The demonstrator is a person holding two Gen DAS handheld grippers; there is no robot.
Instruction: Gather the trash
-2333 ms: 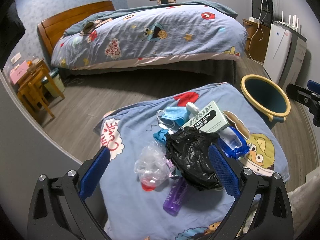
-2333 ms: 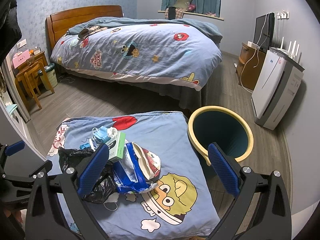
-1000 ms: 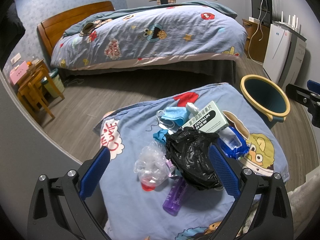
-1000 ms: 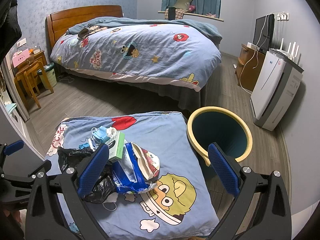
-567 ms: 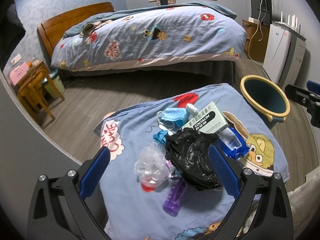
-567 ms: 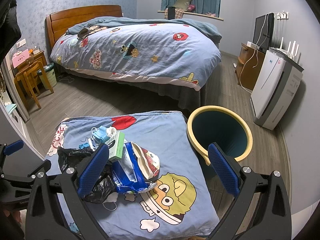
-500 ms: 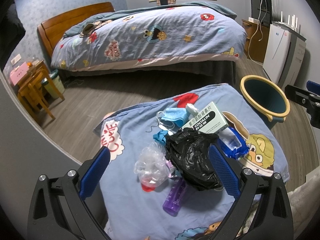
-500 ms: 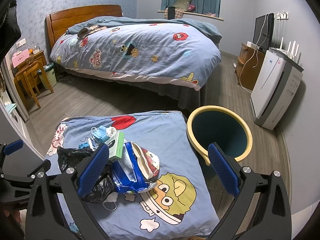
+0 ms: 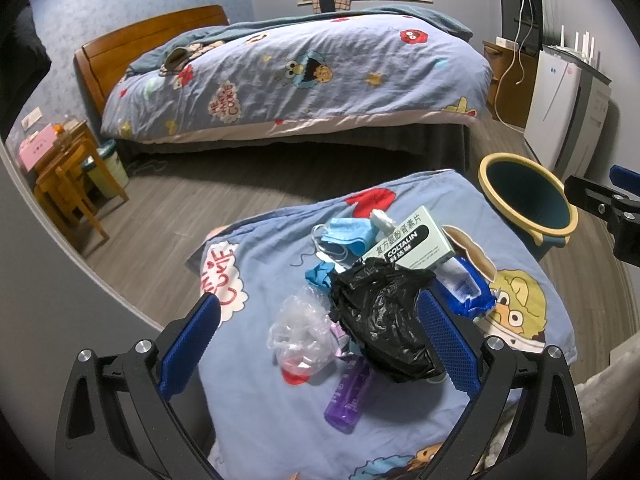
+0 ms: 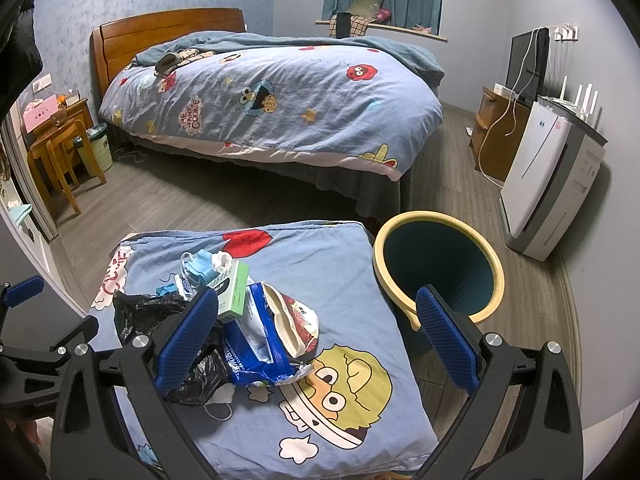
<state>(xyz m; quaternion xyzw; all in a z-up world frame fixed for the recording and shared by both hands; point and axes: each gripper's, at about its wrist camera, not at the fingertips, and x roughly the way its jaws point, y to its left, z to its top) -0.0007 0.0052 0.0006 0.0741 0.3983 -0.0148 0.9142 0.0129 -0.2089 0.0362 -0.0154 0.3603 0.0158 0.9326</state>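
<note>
Between left tool (image 9: 318, 334) fingers: black bag (image 9: 380, 320), w/ both tools wide.

Black crumpled bag (image 9: 384, 320), clear crinkled plastic (image 9: 304, 330), purple bottle (image 9: 350, 394). Pale green box (image 9: 412, 240) with a black band, light blue mask (image 9: 346, 232), blue-and-white packet (image 10: 260, 344). Blue cartoon-print cover (image 10: 320, 392): yellow face, red patch. Teal bin (image 10: 438, 266), cream-yellow rim. Blue pads (image 9: 190, 342) on black frames.
</note>
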